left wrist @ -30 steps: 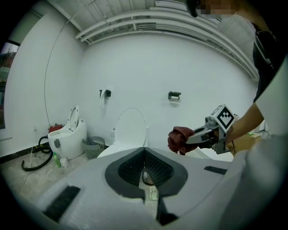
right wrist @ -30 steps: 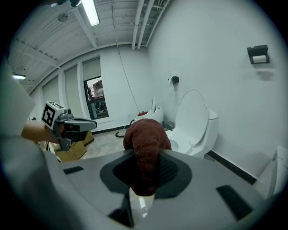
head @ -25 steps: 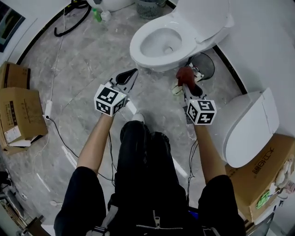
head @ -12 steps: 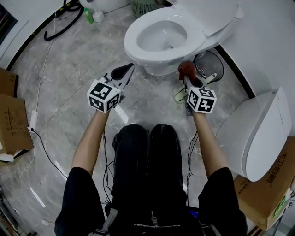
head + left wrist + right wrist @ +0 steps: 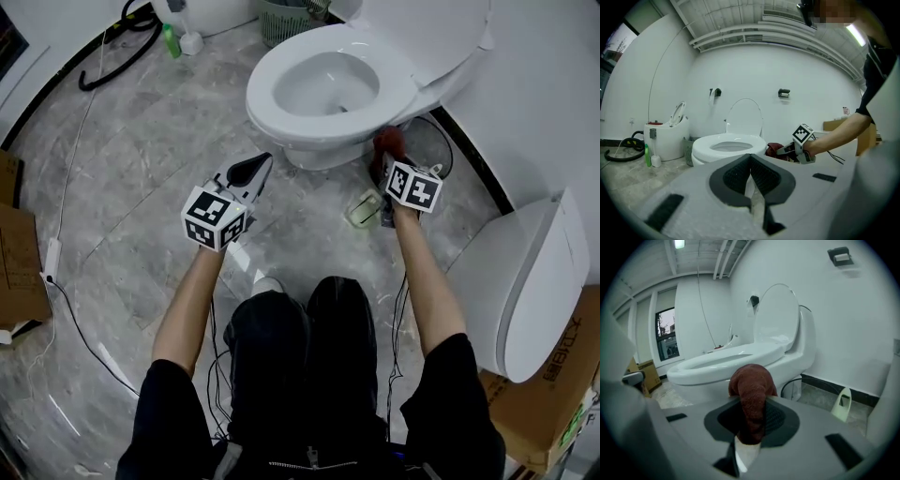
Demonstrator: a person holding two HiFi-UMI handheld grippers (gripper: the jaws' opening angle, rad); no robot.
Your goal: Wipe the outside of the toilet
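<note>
Bathroom: cloth [image 5: 750,380] pinched in right tongs [image 5: 751,414].

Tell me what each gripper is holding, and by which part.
The right gripper pinches the red-brown cloth by one bunched end, and the rest bulges out in front. The left gripper is shut on nothing.

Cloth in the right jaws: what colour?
Dark red; the cloth shows best in the right gripper view.

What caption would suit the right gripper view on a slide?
Right gripper clamps a dark red terry cloth in front of the white ceramic toilet.
</note>
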